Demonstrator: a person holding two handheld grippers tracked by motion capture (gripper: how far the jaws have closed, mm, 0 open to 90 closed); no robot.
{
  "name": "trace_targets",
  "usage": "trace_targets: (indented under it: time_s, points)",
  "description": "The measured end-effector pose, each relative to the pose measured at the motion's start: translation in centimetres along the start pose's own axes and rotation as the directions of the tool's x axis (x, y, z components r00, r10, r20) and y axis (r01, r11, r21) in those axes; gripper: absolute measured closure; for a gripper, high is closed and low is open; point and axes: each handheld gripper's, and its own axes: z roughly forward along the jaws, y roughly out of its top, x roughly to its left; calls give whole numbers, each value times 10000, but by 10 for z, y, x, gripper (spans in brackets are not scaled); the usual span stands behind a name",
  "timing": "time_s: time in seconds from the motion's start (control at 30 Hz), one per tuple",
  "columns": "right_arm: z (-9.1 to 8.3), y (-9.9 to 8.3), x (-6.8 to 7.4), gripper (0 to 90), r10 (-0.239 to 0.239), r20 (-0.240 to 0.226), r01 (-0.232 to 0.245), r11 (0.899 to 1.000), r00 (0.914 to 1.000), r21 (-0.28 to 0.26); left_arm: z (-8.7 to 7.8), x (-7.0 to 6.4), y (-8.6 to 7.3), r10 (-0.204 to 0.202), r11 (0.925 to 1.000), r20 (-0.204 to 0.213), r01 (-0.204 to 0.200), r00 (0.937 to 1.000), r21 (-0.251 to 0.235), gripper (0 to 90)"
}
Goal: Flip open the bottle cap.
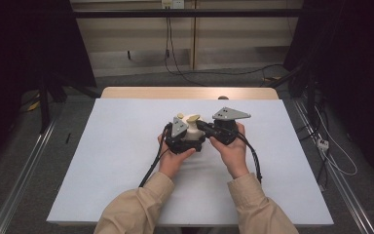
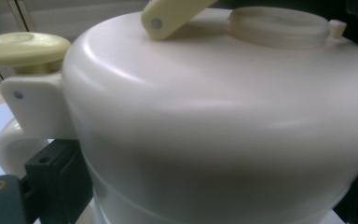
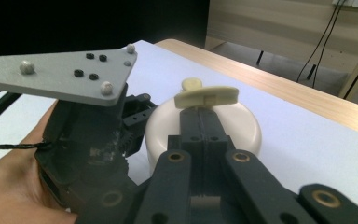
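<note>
Two grippers flank a cream plastic pot (image 1: 193, 130) mid-table: the left gripper (image 1: 176, 139) hugs its body, jaw state unclear, while the right gripper (image 3: 200, 126) pinches the yellow lid handle (image 3: 207, 97) above the pot's smooth, probably light, slippery dome.

From above the near edge we look forward and down over the whole counter (image 1: 126, 146). The left camera sits almost against the white pot (image 2: 223, 130). The right camera faces it from slightly farther back. All three views share this pot.
</note>
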Motion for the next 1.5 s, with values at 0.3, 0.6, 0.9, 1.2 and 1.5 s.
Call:
trace_targets:
  time_s: [0.3,0.6,0.9,1.2,1.5]
  points:
    - [4,4,3,900,-171,56,171,9999,9998,-13,0,0,0,48,10000,-44,-48,10000,15,50]
    - [9,3,1,900,-192,201,191,9998,9996,39,0,0,0,26,10000,-39,-26,10000,9,50]
    - [11,5,-1,900,-120,185,121,9999,9998,-54,0,-1,0,39,10000,-90,-39,10000,31,50]
    - [14,5,-3,900,-115,182,116,9999,9998,-57,0,0,0,41,10000,-80,-40,10000,40,50]
    - [19,6,-3,900,-110,97,110,9999,9999,-52,0,-1,0,40,10000,-85,-40,10000,35,50]
